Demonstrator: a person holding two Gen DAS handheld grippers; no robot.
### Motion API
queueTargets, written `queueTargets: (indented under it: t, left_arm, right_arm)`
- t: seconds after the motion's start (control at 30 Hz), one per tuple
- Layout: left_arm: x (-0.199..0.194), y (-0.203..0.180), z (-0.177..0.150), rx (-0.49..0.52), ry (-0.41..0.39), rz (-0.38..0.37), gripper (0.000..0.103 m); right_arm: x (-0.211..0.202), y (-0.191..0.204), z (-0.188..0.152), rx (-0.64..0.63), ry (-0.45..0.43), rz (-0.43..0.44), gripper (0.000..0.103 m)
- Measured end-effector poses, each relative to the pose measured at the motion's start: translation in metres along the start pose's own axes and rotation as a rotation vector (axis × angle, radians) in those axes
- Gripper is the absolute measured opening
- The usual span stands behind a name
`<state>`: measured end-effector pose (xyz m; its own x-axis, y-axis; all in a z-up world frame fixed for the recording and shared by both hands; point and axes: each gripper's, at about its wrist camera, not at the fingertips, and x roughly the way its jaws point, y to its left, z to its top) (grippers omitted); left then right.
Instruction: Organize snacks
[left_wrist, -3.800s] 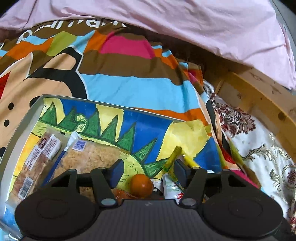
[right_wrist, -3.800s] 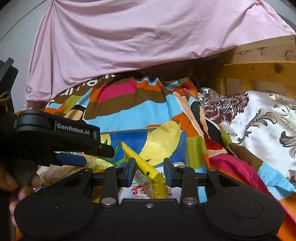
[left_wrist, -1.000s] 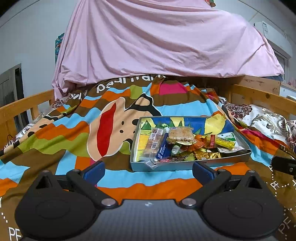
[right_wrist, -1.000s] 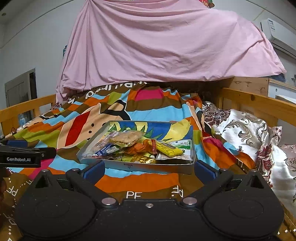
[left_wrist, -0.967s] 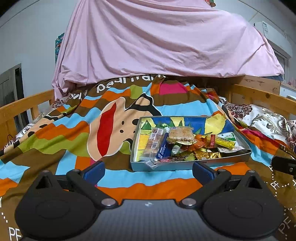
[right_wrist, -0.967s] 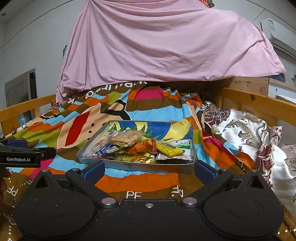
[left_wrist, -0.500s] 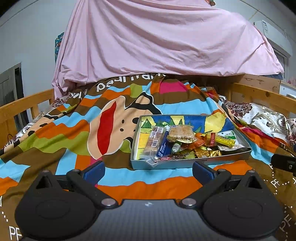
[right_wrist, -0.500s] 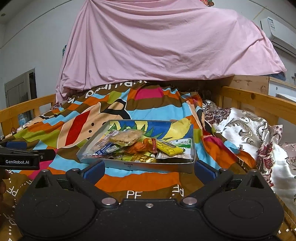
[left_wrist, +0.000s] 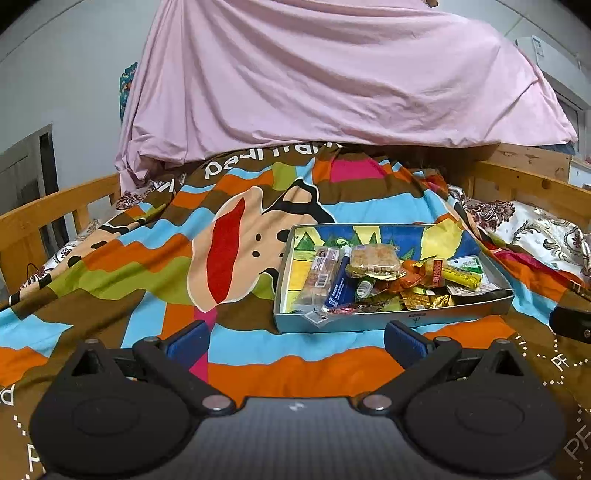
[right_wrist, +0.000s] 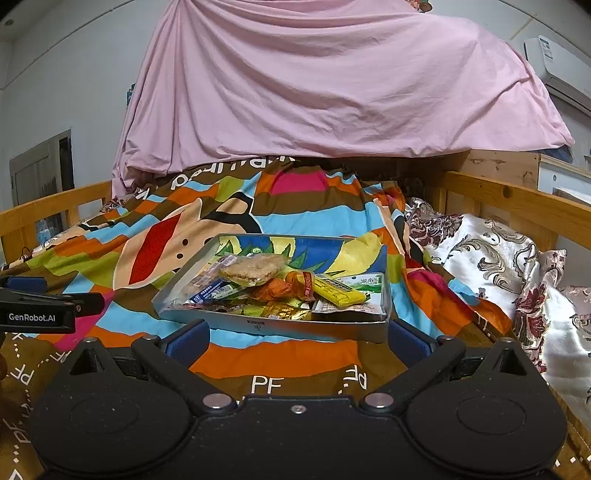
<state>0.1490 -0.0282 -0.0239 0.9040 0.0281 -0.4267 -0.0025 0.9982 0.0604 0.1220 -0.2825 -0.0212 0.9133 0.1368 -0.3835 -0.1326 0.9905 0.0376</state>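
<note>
Both grippers hang low over the bed, clear of the snacks. The left gripper (left_wrist: 293, 338) has its fingers spread wide and empty; the right gripper (right_wrist: 297, 338) likewise, wide apart and holding nothing. Ahead of both lies the tray (right_wrist: 273, 325), flat on the striped blanket (left_wrist: 147, 258), its long axis crosswise to the fingers. It lies forward and right of the left gripper, straight ahead of the right gripper, which appears nearer. Inside, wrappers overlap in a heap: a yellow bar (right_wrist: 338, 291) toward the right, a blue packet (left_wrist: 338, 284) toward the left. Open blanket surrounds the tray; wooden bed rails (right_wrist: 517, 201) bound both sides.
</note>
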Motion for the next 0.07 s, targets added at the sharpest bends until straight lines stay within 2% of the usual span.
queueTargets:
  t: [0.07]
  left_arm:
    - [0.0011, 0.0003, -0.0005, 0.003, 0.003, 0.008, 0.102]
  right_arm:
    - [0.0003, 0.0001, 0.0000, 0.001, 0.001, 0.001, 0.102]
